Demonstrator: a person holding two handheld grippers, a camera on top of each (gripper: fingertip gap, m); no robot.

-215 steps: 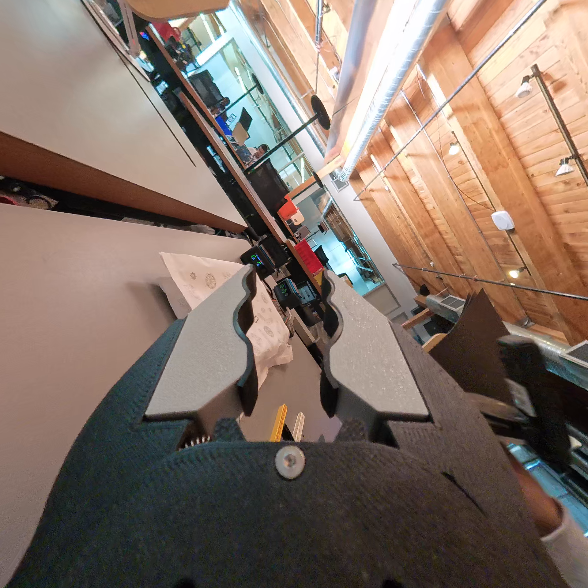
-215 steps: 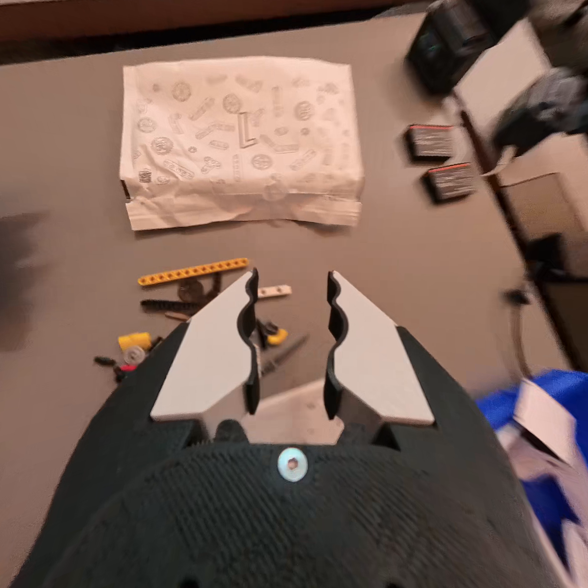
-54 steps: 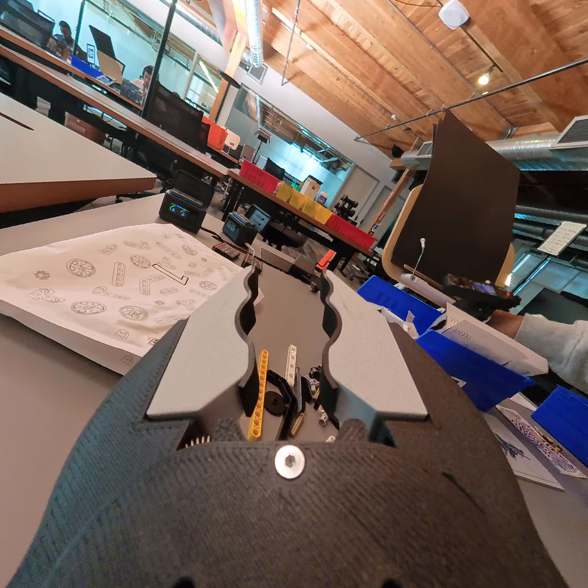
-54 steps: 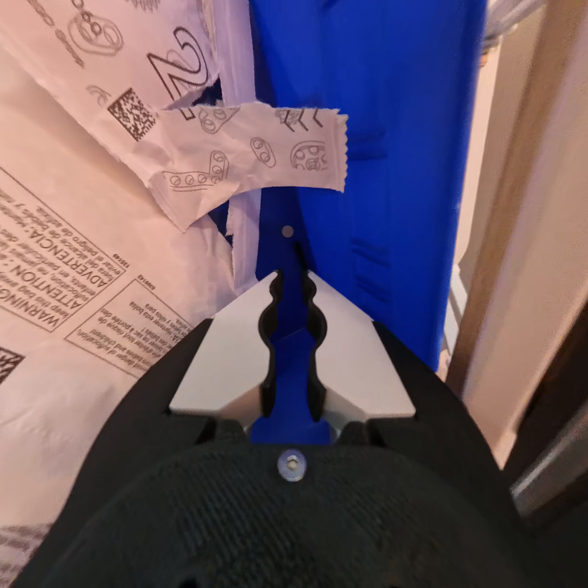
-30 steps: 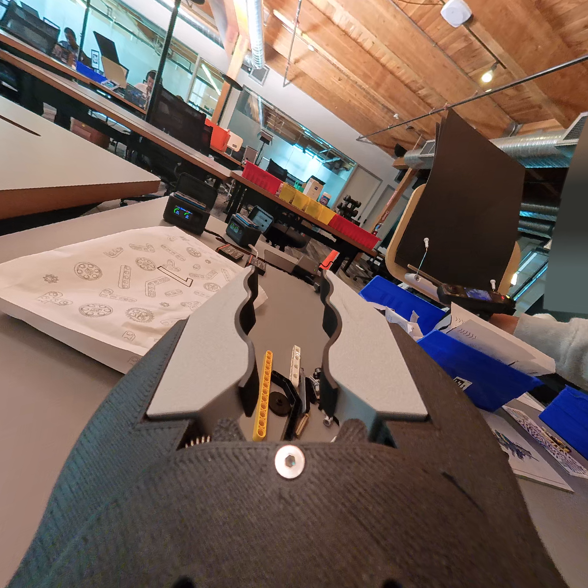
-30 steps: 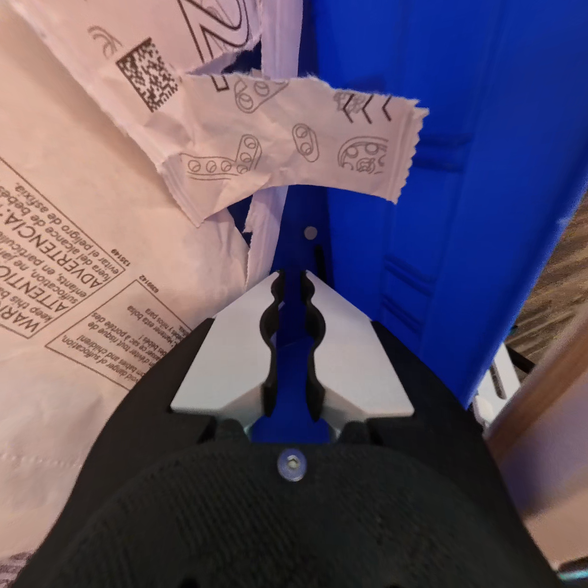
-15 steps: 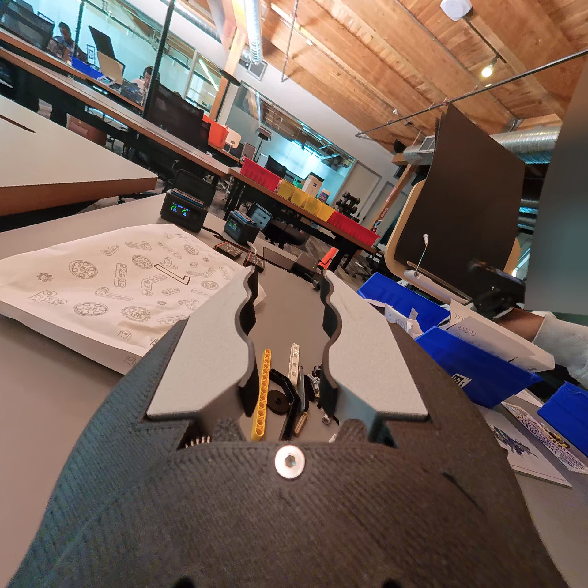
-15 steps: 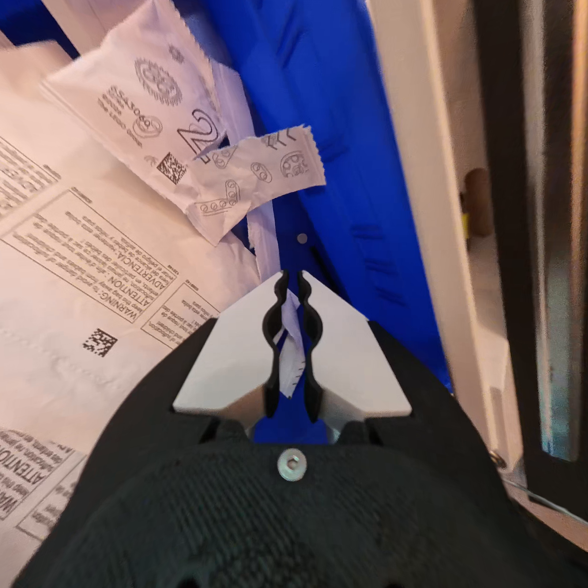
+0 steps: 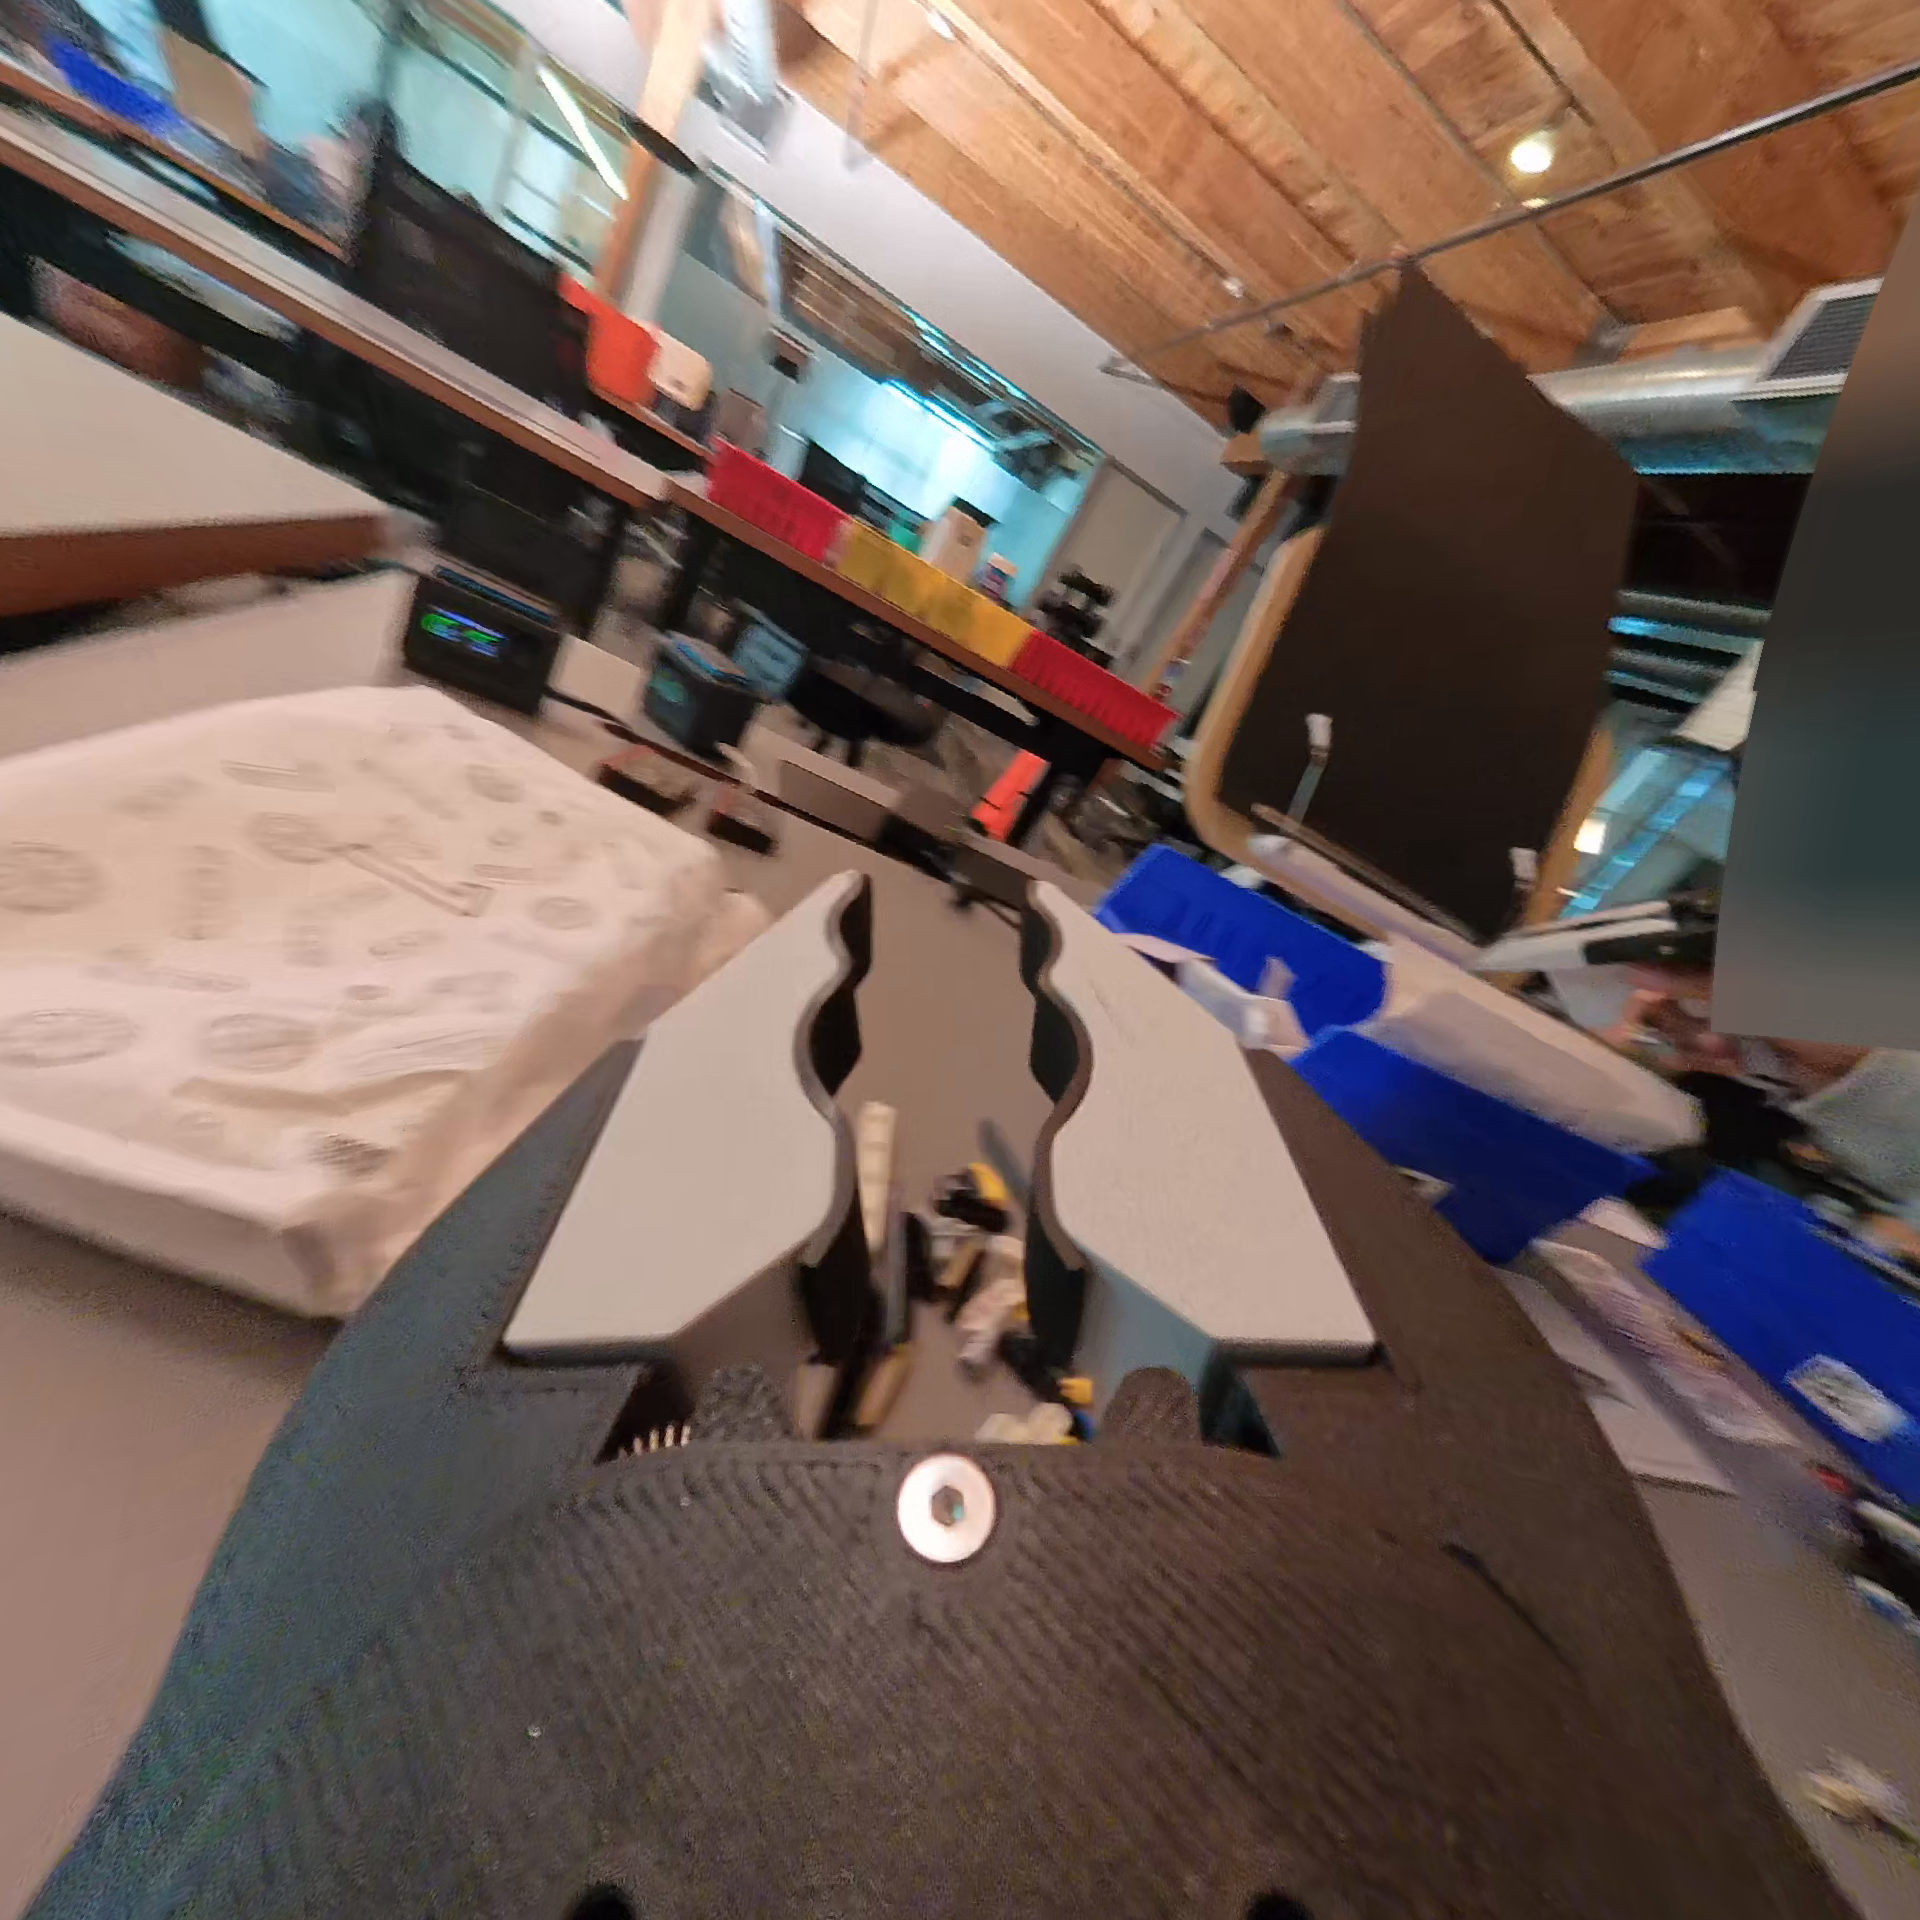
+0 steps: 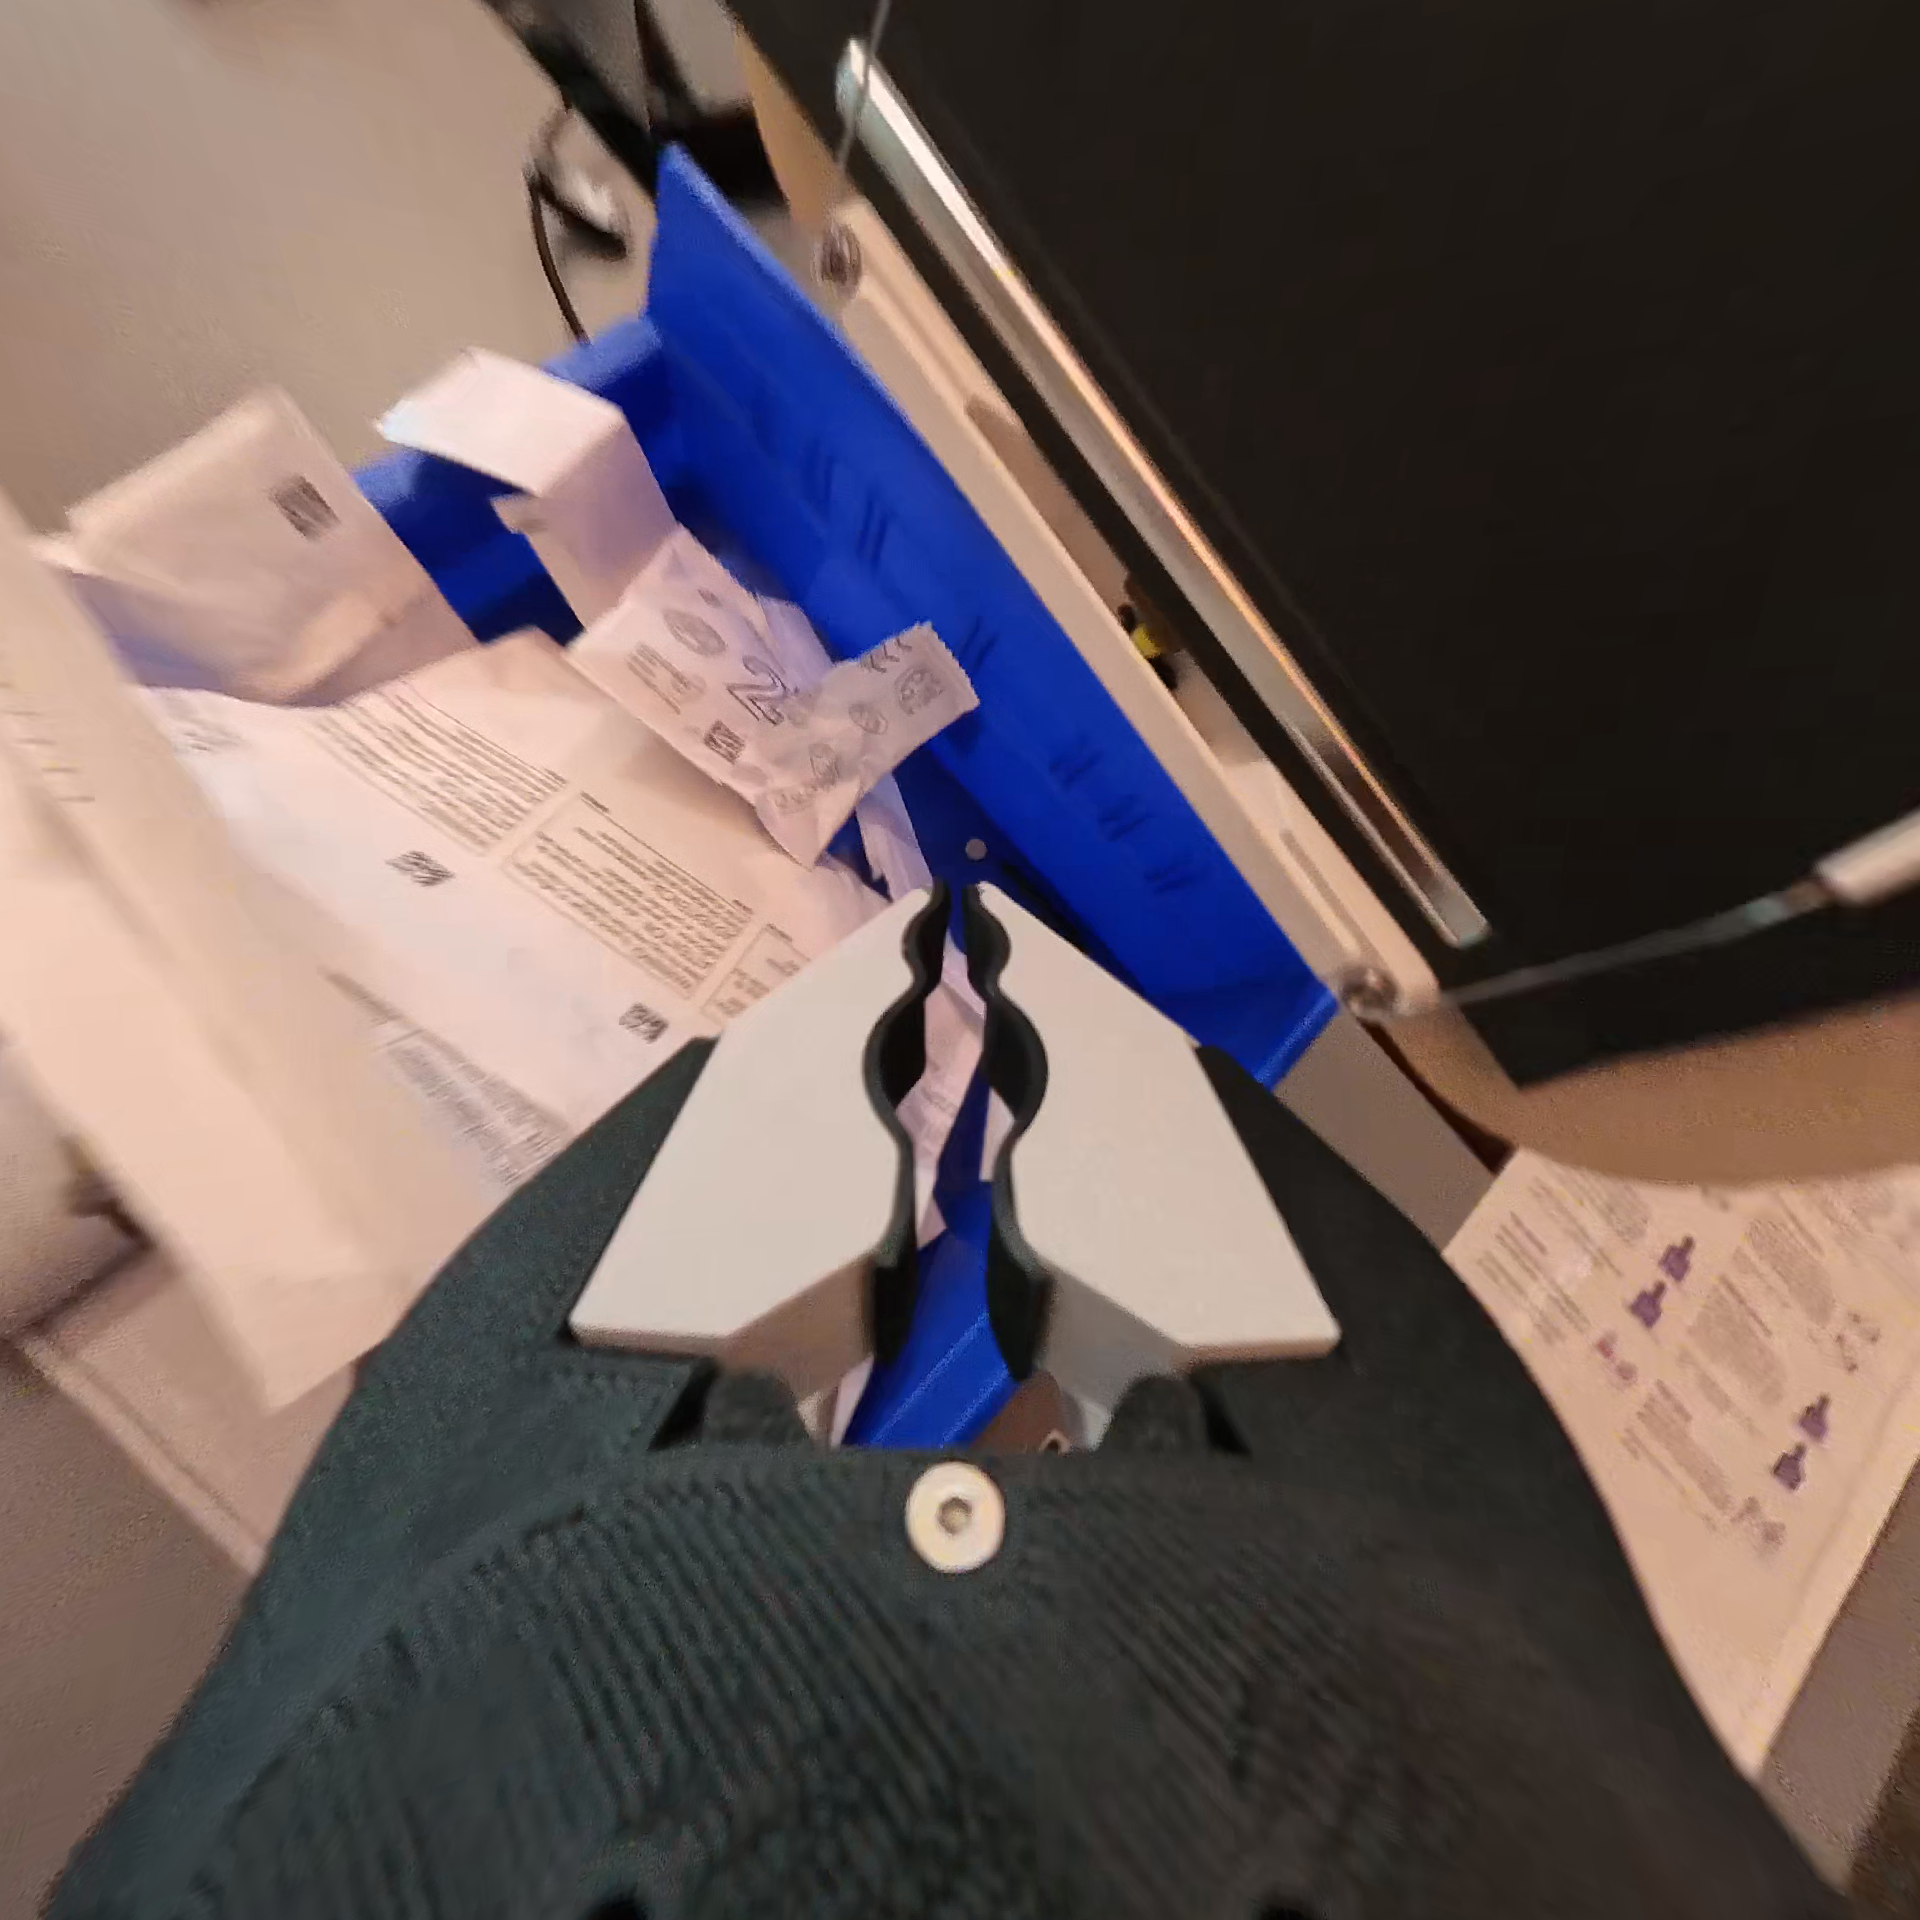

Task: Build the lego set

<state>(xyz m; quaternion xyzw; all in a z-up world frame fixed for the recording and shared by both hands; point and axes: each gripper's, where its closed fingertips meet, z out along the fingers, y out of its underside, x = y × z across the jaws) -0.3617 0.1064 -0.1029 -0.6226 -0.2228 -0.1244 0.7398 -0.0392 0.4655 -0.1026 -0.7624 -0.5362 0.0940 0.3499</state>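
Right gripper [image 10: 954,904] pinches a torn paper bag [image 10: 940,1049] over the blue bin [image 10: 1091,790]. Left gripper [image 9: 943,920] is spread above loose lego pieces [image 9: 961,1236] on the worktop [image 9: 125,1455], a sealed white bag [image 9: 312,935] to its left.

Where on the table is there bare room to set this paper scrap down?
Bare grey table lies in front of the white paper bag. Loose lego parts crowd the space between the left gripper's fingers; the blue bin is full of paper.
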